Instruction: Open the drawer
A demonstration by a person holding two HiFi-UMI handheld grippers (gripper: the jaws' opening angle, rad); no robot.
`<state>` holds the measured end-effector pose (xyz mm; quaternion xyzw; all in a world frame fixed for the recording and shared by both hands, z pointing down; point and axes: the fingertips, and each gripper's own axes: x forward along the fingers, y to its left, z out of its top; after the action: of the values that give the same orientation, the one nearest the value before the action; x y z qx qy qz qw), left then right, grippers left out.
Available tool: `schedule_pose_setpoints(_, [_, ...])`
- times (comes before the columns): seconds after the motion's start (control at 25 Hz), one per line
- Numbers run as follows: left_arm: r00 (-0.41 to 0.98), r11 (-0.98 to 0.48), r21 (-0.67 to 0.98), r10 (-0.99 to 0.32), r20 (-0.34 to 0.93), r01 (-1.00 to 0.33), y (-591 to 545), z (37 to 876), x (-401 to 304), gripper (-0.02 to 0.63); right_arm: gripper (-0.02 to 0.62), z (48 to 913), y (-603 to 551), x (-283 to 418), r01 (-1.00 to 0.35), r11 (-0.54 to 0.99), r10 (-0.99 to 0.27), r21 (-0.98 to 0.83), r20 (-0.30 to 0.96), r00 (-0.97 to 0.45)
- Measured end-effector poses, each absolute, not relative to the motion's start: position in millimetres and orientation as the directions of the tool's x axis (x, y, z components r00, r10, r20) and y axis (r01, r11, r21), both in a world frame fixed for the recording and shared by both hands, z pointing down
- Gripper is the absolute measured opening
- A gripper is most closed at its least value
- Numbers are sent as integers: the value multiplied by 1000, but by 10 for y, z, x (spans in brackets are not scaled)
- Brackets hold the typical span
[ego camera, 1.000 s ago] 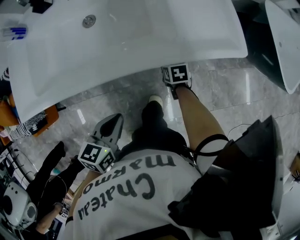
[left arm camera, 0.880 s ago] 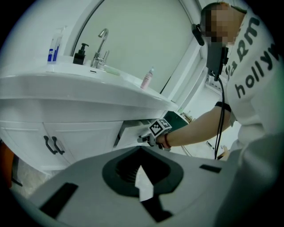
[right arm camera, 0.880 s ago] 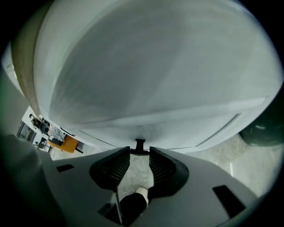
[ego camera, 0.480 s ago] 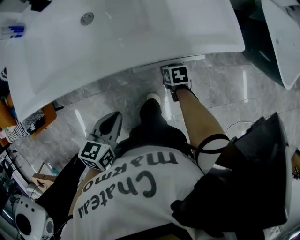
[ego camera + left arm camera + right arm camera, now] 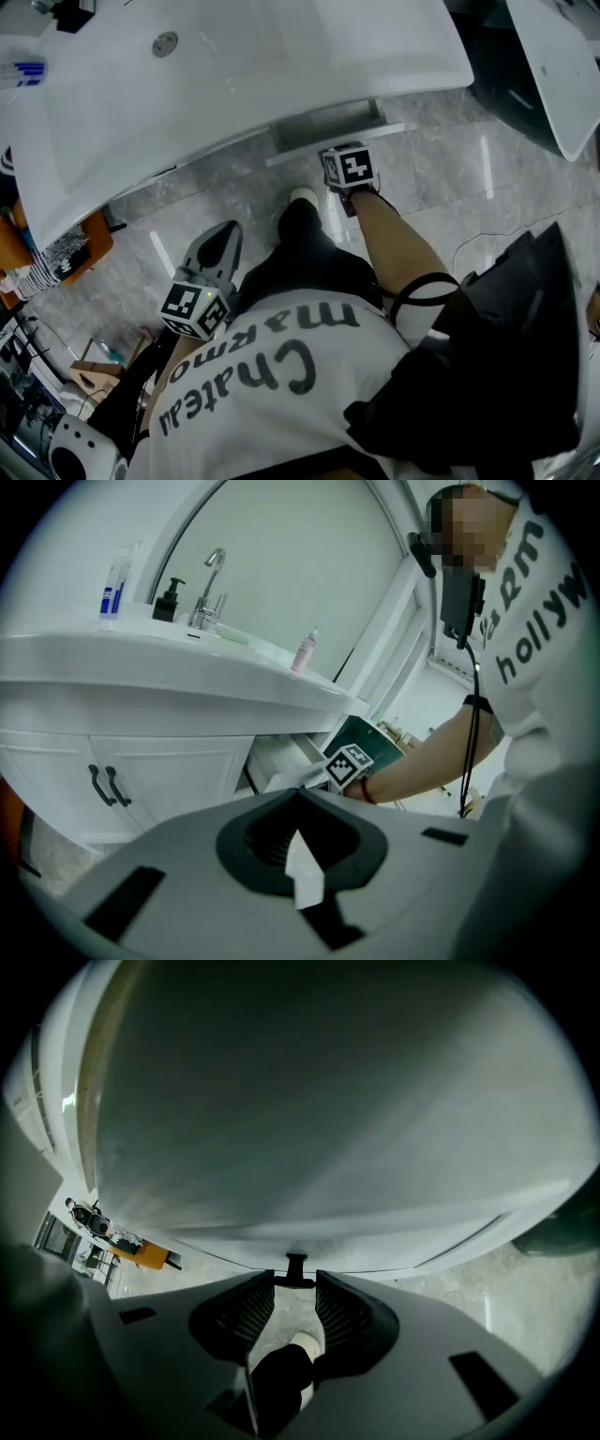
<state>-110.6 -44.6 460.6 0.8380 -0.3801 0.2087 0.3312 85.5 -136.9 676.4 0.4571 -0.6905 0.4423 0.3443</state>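
Head view: the drawer (image 5: 328, 127) is sticking partway out beneath the front edge of the white basin counter (image 5: 234, 84), with the right gripper (image 5: 347, 164) sitting at its front and the left gripper (image 5: 223, 248) hanging by the person's shirt (image 5: 272, 384). Left gripper view: its jaws are resting together, empty. Right gripper view: its jaws are clamping the drawer's black handle (image 5: 295, 1271)

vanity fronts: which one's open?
The drawer, pulled out from the cabinet with the right gripper on its handle. The two doors to its left in the left gripper view sit flush and shut.
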Motion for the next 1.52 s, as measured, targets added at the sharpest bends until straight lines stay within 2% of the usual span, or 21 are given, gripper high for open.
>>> schedule_pose_setpoints(0.36, [642, -508, 407, -480, 597, -759, -95, 4657, -1074, -3, 146, 6762, -995, 950, -945, 146, -317, -293, 891, -326])
schedule_pose_setpoints(0.92, [588, -439, 397, -511, 627, -806, 617, 4689, -1495, -3, 146, 6878, -504, 1012, -964, 63, -332, -258, 906, -264])
schedule_pose_setpoints(1.52, [564, -411, 389, -539, 625, -824, 728, 4683, -1704, -2, 146, 6917, -353, 1009, -970, 31, -341, -239, 910, -235])
